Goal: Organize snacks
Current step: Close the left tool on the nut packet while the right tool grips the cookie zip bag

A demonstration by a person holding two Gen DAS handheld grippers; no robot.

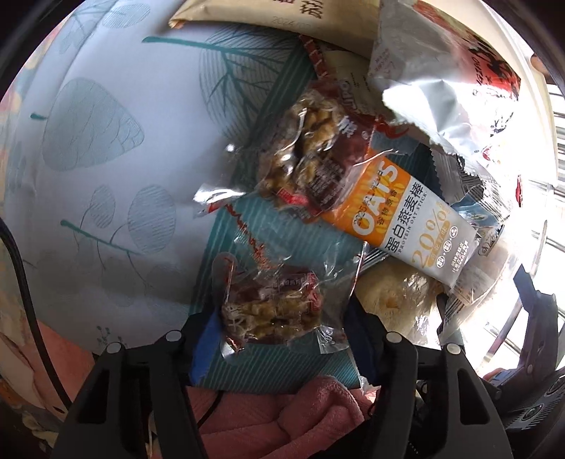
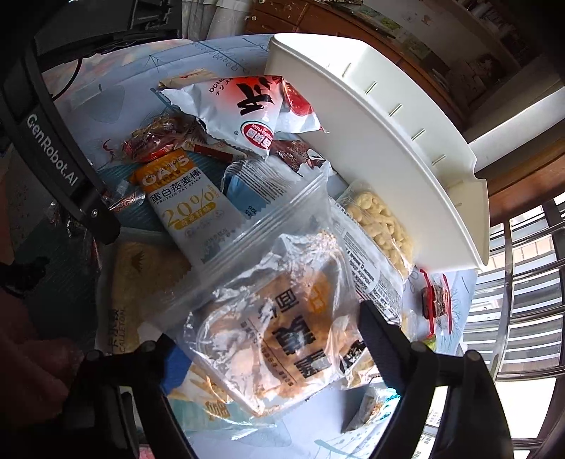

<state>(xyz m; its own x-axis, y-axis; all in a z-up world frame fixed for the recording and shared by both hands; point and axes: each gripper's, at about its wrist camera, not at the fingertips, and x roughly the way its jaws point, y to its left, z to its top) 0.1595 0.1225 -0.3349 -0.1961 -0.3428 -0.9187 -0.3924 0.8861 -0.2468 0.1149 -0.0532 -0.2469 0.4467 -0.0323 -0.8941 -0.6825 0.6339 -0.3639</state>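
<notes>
Left wrist view: two clear nut snack packets (image 1: pixel 279 310), one between the left gripper (image 1: pixel 282 339) pads, contact unclear. Right gripper (image 2: pixel 279 353) straddles one bagged pastry (image 2: pixel 282 339); leaf-print worktop (image 1: pixel 106 106), white tray (image 2: pixel 388 141).

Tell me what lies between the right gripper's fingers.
A clear zip bag holding an orange-printed pastry packet sits between the right gripper fingers, seen in the right wrist view.

Beige packet (image 1: pixel 282 14) cut off by top edge in left wrist view, print only partly readable. Round pastry (image 1: pixel 395 300) half hidden under the oat bar (image 1: pixel 399 208). Right wrist view: blue-striped pack (image 2: pixel 247 187) partly buried under the zip bag (image 2: pixel 268 317); white bin (image 2: pixel 381 134) interior not visible. Small red wrapper (image 2: pixel 436 300) too small to read.
</notes>
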